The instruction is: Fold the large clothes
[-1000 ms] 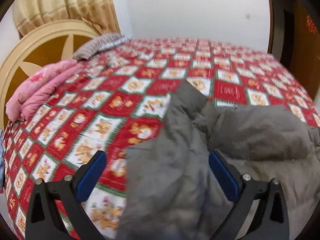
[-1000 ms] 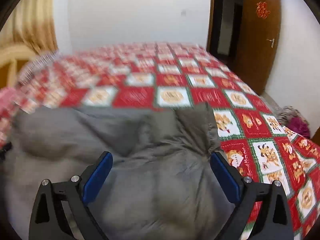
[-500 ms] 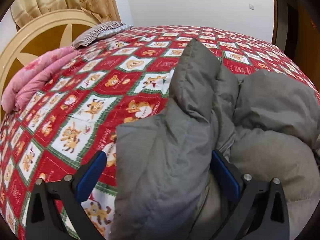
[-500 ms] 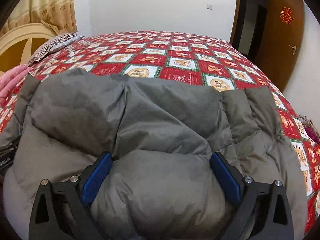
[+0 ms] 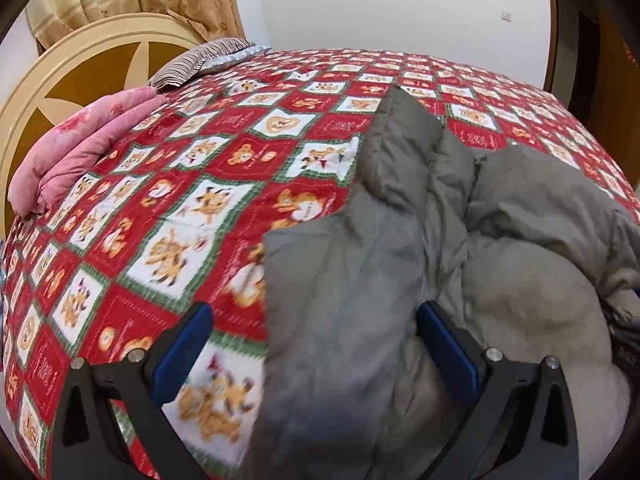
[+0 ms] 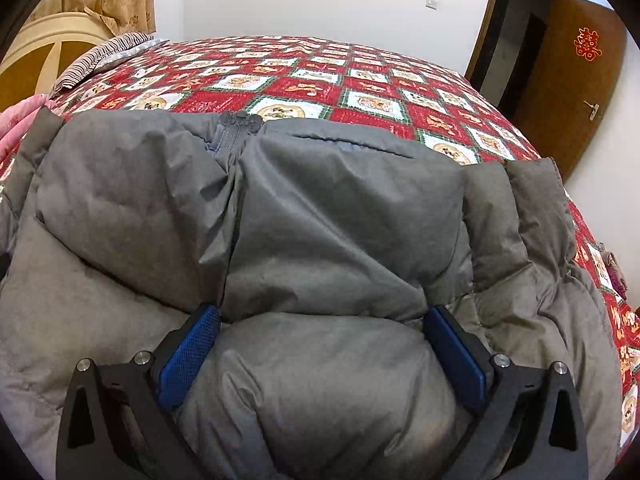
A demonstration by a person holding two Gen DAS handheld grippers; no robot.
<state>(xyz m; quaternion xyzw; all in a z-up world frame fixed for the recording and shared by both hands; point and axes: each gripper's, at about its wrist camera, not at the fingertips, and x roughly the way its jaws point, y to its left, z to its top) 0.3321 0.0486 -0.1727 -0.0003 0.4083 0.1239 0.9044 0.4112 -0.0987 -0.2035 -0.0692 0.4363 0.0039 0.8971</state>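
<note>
Right wrist view: both the right gripper point(image 6: 320, 344) and left gripper point(image 5: 312, 340) gape wide over the grey jacket point(image 6: 320, 220).

I read one sign: a red double-happiness character point(image 6: 586, 45) on the brown door point(image 6: 568, 92), above its handle. The lettering in the bedspread's point(image 5: 224, 152) red squares is too blurred for me to read.
</note>
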